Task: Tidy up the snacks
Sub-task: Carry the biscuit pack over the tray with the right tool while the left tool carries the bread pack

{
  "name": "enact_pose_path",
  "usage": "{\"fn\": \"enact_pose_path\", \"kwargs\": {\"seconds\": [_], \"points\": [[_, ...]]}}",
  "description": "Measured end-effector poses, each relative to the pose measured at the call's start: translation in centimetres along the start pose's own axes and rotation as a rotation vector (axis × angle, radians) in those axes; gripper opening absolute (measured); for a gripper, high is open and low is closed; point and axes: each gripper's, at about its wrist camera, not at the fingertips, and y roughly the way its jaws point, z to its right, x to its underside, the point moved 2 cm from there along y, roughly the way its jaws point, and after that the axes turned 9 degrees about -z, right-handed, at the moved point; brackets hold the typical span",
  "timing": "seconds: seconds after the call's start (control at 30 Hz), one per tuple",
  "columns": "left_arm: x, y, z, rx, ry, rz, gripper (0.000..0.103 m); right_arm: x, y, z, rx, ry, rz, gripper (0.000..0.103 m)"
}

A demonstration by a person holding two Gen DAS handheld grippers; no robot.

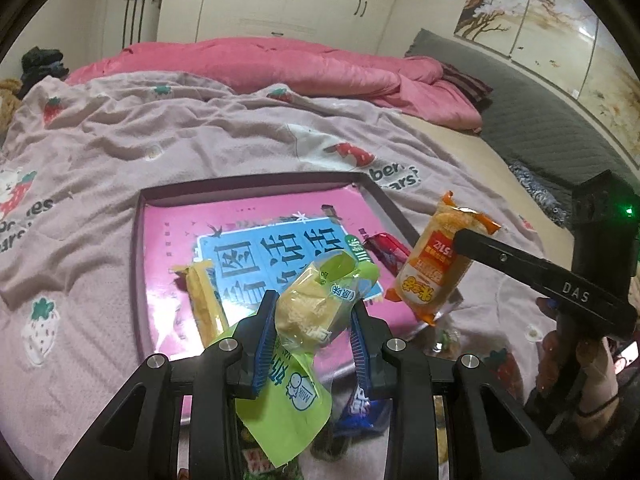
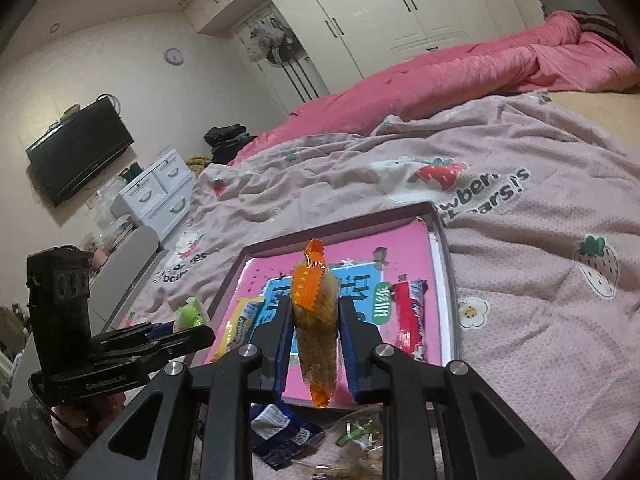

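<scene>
Snacks are partly sorted: a yellow bar (image 1: pixel 206 300) and a red bar (image 1: pixel 386 250) already lie in the pink tray (image 1: pixel 160 240) at the frame's centre. Left claw (image 1: pixel 314 344) is clamped on a green packet (image 1: pixel 316 308), and right claw (image 2: pixel 314 332) grips an orange packet (image 2: pixel 316 320), both poised over the tray's near edge. I judge two are left to set down, plus a blue packet (image 2: pixel 284 436) and scraps on the bed at the lower edge

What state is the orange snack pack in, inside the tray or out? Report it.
Out. The orange snack pack hangs clamped in the right gripper above the pink tray, not yet set down.
</scene>
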Motion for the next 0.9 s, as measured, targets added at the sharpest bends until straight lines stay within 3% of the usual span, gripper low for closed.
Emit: {"fn": "enact_pose_path", "kwargs": {"seconds": [0.9], "points": [[-0.5,6.1,-1.1,-0.038,-0.006,-0.104,0.035,0.9,2.7,3.2,0.048,0.092,-0.072,0.024]]}}
